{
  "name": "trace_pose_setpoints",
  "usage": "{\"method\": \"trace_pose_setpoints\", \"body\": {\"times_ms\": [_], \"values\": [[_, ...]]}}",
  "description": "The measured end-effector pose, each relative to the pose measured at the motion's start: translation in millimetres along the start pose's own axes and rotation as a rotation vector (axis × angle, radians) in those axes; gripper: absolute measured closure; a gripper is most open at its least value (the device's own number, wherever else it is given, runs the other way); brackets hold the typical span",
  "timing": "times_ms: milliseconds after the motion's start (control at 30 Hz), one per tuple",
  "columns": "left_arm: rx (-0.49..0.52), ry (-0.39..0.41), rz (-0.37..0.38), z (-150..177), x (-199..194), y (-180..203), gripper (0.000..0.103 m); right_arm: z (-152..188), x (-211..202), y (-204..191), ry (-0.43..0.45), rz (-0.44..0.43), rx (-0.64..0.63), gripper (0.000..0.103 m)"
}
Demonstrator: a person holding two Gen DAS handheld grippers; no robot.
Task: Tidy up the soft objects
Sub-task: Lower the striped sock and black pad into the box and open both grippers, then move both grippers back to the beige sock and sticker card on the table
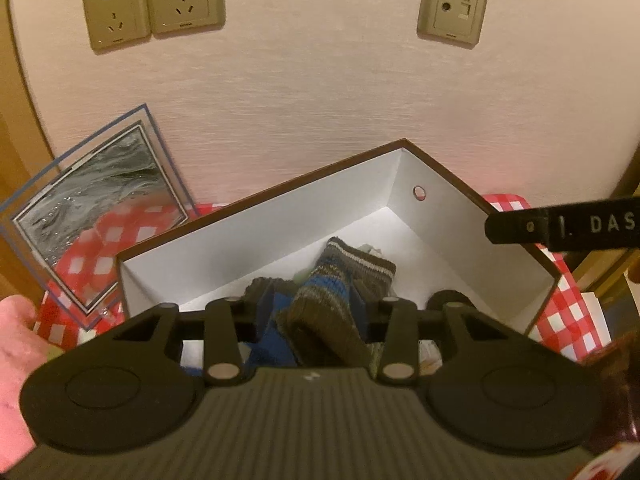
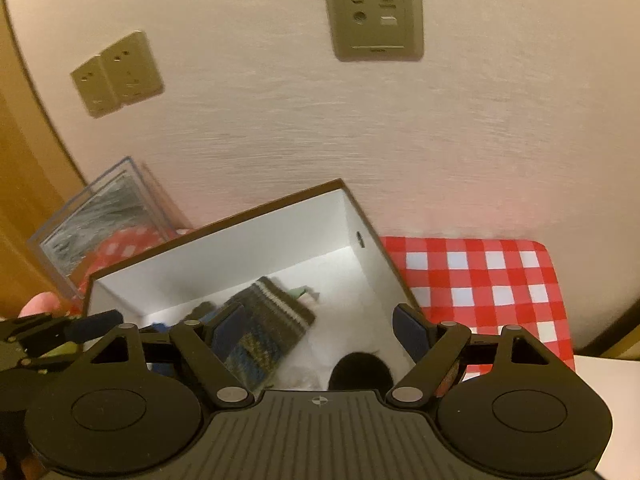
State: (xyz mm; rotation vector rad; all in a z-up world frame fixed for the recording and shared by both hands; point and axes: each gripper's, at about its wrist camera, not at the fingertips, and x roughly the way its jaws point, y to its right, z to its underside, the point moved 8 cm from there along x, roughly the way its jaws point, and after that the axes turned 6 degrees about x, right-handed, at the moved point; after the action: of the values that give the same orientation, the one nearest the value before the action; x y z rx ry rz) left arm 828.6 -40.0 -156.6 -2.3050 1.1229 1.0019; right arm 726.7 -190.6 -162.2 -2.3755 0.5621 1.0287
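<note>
My left tongs [image 1: 312, 300] stand part open over the white-lined, brown-edged cardboard box [image 1: 256, 236], pads either side of the striped brown-and-blue knitted sock [image 1: 340, 280] but not visibly pressing it. My right tongs [image 2: 320, 328] stand wide apart and empty above the same box. The sock lies on the box floor.

Both views are dim and warm, with a yellow-pink cast over the wall [image 1: 320, 92], and the white inside of the box [image 1: 280, 216] is the brightest area. Fisheye distortion bends the edges and leaves dark corners. The right wrist view is blurred, smearing the wall sockets [image 2: 118, 74] and knitted sock [image 2: 260, 328]; the left is sharper, with soft grain.
</note>
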Motion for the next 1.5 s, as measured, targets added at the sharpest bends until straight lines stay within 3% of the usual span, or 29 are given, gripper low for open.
{"method": "trace_pose_setpoints", "body": {"times_ms": [467, 900, 1367, 1500], "values": [[-0.017, 0.061, -0.048, 22, -90, -1, 0.064, 35, -94, -42, 0.113, -0.167, -0.078, 0.023], [-0.018, 0.113, -0.094, 76, -186, 16, 0.064, 106, -186, -44, 0.205, -0.263, -0.084, 0.023], [-0.052, 0.064, -0.102, 150, -237, 57, 0.064, 181, -232, -14, 0.181, -0.259, -0.053, 0.023], [-0.076, 0.024, -0.102, 174, -242, 71, 0.064, 200, -236, -3, 0.132, -0.251, -0.042, 0.023]]}}
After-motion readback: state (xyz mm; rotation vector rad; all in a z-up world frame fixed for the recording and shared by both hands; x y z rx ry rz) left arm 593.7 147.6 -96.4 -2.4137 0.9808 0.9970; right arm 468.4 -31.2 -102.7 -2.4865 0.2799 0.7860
